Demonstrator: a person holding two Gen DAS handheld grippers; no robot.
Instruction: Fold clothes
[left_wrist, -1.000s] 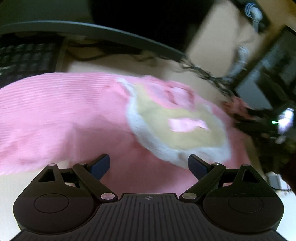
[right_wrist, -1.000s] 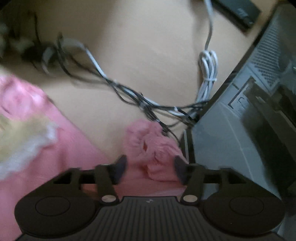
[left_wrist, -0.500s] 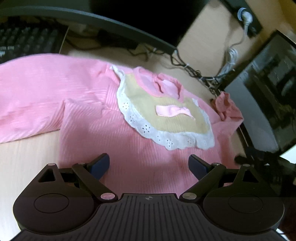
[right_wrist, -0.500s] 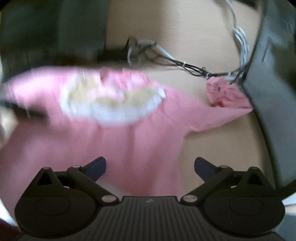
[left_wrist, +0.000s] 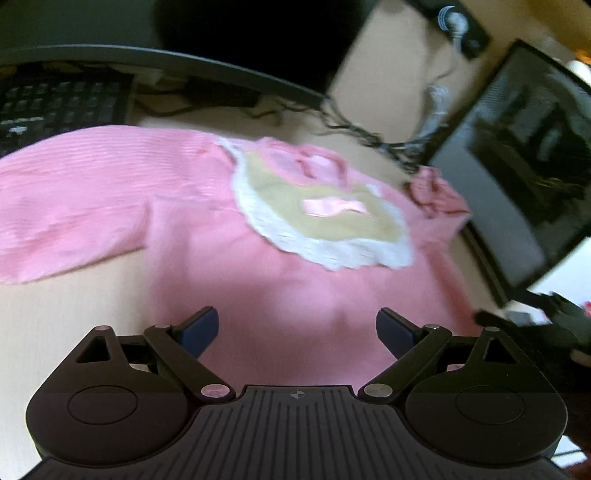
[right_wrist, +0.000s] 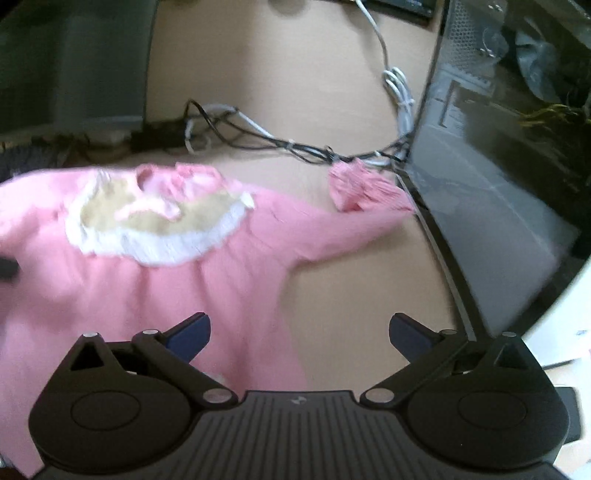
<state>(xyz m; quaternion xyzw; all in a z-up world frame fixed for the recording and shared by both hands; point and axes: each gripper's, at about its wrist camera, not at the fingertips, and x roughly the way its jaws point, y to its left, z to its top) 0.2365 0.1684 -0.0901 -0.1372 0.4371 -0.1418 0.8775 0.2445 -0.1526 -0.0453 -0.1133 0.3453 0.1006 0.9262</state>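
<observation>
A pink ribbed child's top (left_wrist: 266, 280) lies spread face up on the wooden desk, with a beige bib edged in white lace (left_wrist: 325, 221) and a small pink bow. One sleeve (left_wrist: 70, 206) stretches to the left. The other sleeve ends in a ruffled cuff (right_wrist: 358, 188) against the computer case. My left gripper (left_wrist: 295, 328) hovers open above the top's lower body, holding nothing. My right gripper (right_wrist: 299, 332) hovers open over the top's right side and bare desk, also empty.
A computer case (right_wrist: 491, 192) stands along the right edge. Tangled cables (right_wrist: 280, 144) run behind the collar. A keyboard (left_wrist: 55, 107) sits at the far left under a dark monitor base (left_wrist: 166, 62). Bare desk (right_wrist: 369, 291) shows below the right sleeve.
The right gripper opened off the ruffled cuff and pulled back from it. The left gripper stayed open over the top, shifting slightly. The top lies in the same place.
</observation>
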